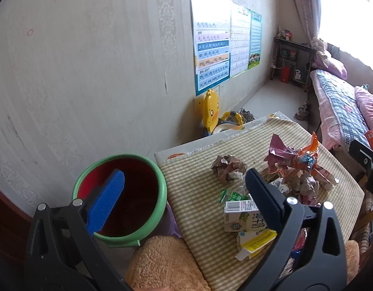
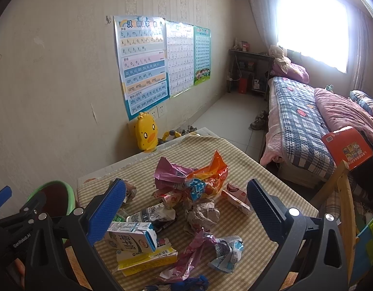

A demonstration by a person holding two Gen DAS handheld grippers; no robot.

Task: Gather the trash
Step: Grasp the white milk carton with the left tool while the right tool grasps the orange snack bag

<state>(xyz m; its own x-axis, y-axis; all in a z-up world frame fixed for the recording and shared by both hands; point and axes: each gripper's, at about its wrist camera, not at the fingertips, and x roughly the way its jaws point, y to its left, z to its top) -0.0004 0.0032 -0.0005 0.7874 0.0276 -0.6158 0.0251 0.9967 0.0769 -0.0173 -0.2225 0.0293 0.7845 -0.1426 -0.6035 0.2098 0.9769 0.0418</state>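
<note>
A pile of trash lies on the checked tablecloth (image 2: 235, 155): a milk carton (image 2: 131, 238), a flattened yellow box (image 2: 147, 260), a crumpled brown paper ball (image 2: 202, 214), orange and pink wrappers (image 2: 205, 181) and a crumpled foil pack (image 2: 222, 249). A red bin with a green rim (image 1: 120, 196) stands left of the table. My left gripper (image 1: 184, 186) is open and empty, between the bin and the milk carton (image 1: 244, 215). My right gripper (image 2: 186, 198) is open and empty above the pile.
A yellow duck toy (image 2: 145, 133) stands by the wall behind the table. A bed (image 2: 305, 121) with an orange book (image 2: 346, 148) is at the right, and a wooden chair (image 2: 344, 194) is beside the table. A brown plush (image 1: 162, 262) lies below the bin.
</note>
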